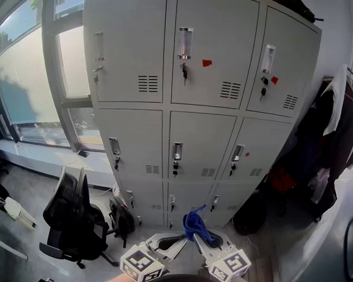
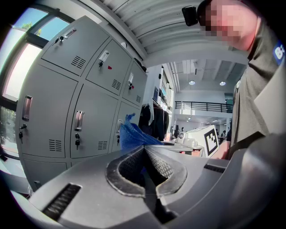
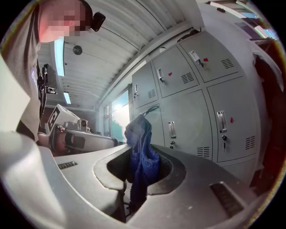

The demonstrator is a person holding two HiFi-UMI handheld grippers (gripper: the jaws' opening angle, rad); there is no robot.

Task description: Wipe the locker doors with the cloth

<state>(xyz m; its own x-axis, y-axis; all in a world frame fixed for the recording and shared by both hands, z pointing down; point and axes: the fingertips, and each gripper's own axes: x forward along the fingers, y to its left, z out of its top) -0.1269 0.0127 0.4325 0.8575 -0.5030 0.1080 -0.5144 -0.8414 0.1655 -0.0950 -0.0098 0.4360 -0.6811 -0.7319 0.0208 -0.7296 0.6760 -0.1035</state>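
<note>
Head view: I am looking down at the grey lockers (image 1: 202, 80). They are standing well apart from my tools. The left gripper (image 1: 172, 242) and the right gripper (image 1: 201, 239) are sitting low and near each other. The blue cloth (image 1: 193, 223) is sticking up from the right one, so it is not touching any door yet.
Left gripper view: The jaws are meeting at their tips. The cloth (image 2: 132, 134) is rising just past them, and a bit of blue is showing in the gap. I cannot tell if these jaws are pinching it too.
Right gripper view: The jaws are squeezing the cloth (image 3: 142, 156). It is hanging in a thin bunch.
What could go wrong: I am thinking the bunch is too thin, so the hard jaw tips could be scraping a door or bumping a key. Rubbing over a handle could be pulling the cloth out.
What one view shows alone: Only the head view is showing all three rows of doors. Only the right gripper view is showing the grip itself.
</note>
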